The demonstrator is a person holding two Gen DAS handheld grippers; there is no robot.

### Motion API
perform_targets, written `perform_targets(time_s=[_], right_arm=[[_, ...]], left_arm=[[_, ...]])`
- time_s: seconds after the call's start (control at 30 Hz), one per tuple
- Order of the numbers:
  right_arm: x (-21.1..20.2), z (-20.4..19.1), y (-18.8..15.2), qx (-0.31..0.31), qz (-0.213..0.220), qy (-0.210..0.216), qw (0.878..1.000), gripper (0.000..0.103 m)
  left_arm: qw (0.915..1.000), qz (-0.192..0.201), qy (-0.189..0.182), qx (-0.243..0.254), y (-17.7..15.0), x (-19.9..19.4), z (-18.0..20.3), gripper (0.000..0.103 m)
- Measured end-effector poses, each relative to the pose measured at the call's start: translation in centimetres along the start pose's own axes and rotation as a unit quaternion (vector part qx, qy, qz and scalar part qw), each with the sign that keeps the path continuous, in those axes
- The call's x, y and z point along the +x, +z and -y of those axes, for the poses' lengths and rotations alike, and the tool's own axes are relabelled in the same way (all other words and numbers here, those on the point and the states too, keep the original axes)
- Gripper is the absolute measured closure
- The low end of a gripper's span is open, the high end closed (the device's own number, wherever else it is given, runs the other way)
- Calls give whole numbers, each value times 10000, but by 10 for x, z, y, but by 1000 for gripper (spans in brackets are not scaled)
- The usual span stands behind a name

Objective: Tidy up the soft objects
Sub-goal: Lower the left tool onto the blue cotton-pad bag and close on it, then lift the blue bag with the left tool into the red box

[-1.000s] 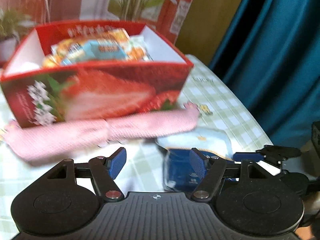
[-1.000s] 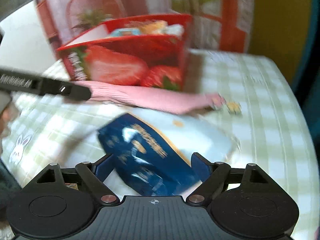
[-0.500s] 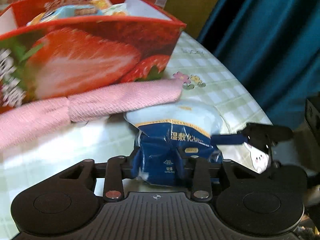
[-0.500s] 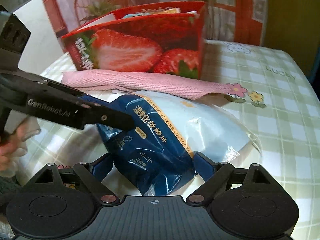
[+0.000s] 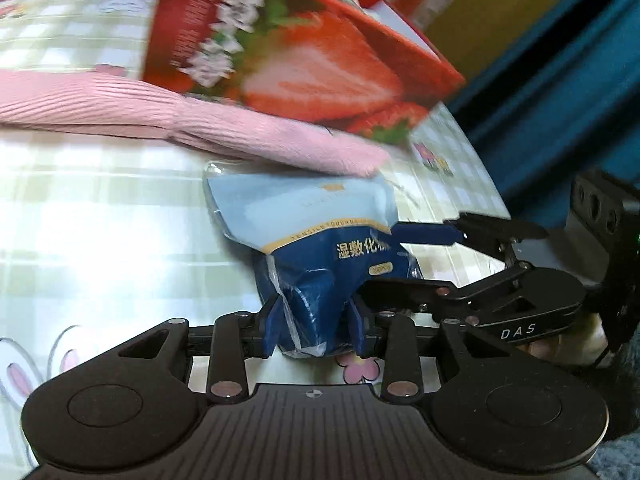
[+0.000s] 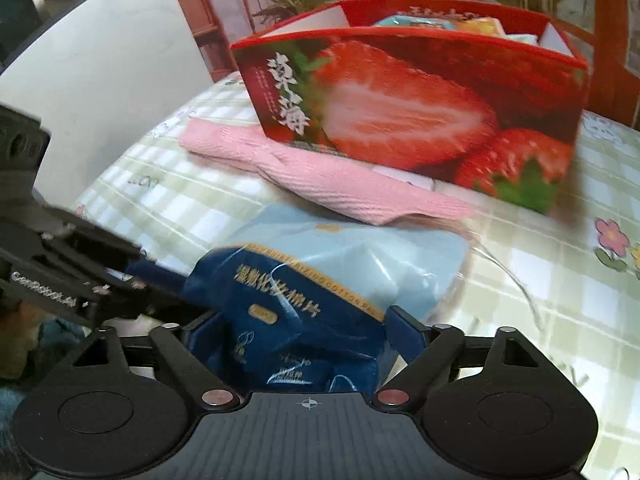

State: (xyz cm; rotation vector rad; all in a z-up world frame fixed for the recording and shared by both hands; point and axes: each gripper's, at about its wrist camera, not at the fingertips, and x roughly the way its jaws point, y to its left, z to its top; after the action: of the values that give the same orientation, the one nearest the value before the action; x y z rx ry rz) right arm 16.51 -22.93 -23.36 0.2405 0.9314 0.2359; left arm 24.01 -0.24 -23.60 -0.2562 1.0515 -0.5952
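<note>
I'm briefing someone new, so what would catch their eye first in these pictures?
First the big red strawberry box at the back of the checked tablecloth, snack packs inside. In front of it lies a pink knitted cloth, its end over a blue cotton-pad pack. The left gripper pinches the pack's near end.

a teal curtain (image 5: 568,80) hangs beside a mustard wall (image 5: 500,12); a white panel (image 6: 100,92) stands at the checked tablecloth's (image 6: 560,280) far edge.
</note>
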Motion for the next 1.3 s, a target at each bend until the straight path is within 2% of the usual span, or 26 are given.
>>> perform_targets(time_s=[0.1,0.13,0.33,0.43,0.6,0.7,0.87,0.97,1.13,1.3], right_arm=[[-3,-1,4,107,188,-23,9998,23],[-7,-1,4,179,281,-27,9994,23],[-25,15,-7,700,669,-315,9948,22],[-28,28,-21,1064,682,-419,9911,23],[-20,30,-36,1306,672,-228,9889,25],[-12,24,-35,1229,568,-89,9908,34],[-6,11,-33,993,520,-14,9937,39],[-10,9,-31,916,534,2,9944,45],[-33,3,-25,628,752,-24,9952,48],[-66,1,-15,501,1141,-28,9922,48]], left_arm=[[9995,288,-61,-116,2,-13,-5,50],[9993,337,-73,-127,3,-15,-6,50],[9997,244,41,-55,7,-1,2,50],[9998,162,31,-69,5,14,8,51],[9999,117,96,-57,-3,18,8,54],[9998,127,71,-122,-7,18,5,55],[9998,158,25,-138,-8,18,5,57],[9995,201,-181,-132,-6,13,5,57],[9976,438,-498,210,2,-7,21,57],[9917,836,-787,572,13,-32,39,57]])
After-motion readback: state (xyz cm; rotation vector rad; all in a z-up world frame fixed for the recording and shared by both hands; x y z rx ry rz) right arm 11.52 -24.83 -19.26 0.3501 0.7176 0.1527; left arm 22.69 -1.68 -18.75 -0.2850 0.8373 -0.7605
